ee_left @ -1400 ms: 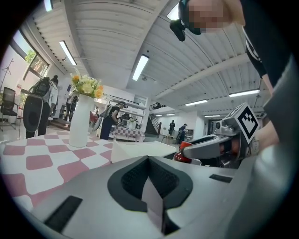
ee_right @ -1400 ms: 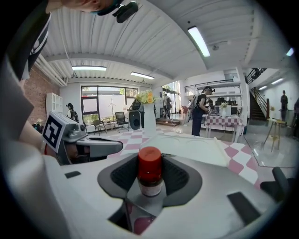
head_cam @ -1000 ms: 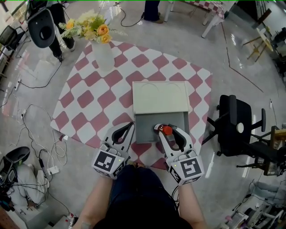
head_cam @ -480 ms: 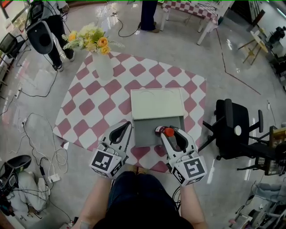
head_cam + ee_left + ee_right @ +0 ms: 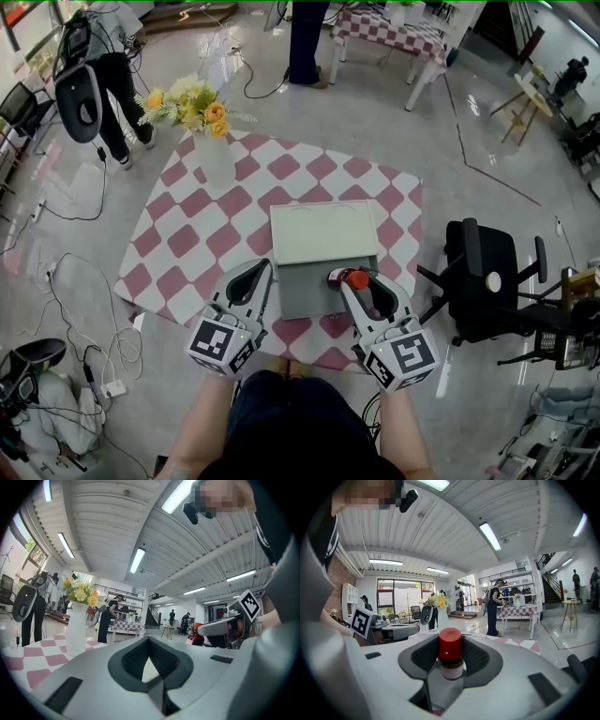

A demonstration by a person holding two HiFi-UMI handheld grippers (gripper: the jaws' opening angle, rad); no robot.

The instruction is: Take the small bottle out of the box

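My right gripper is shut on the small bottle, which stands upright between the jaws with its red cap on top. It hangs over the near right corner of the open box, a grey tray with a pale green lid folded back. My left gripper hovers at the box's near left corner, its jaws together with nothing between them. In the left gripper view the right gripper and the bottle show at the right.
The box lies on a table with a pink-and-white checked cloth. A white vase of flowers stands at its far left. A black office chair is to the right, cables run on the floor at left, and people stand beyond.
Both grippers have risen together, and the table and box look smaller and lower beneath them. The bottle stays held in the right gripper.
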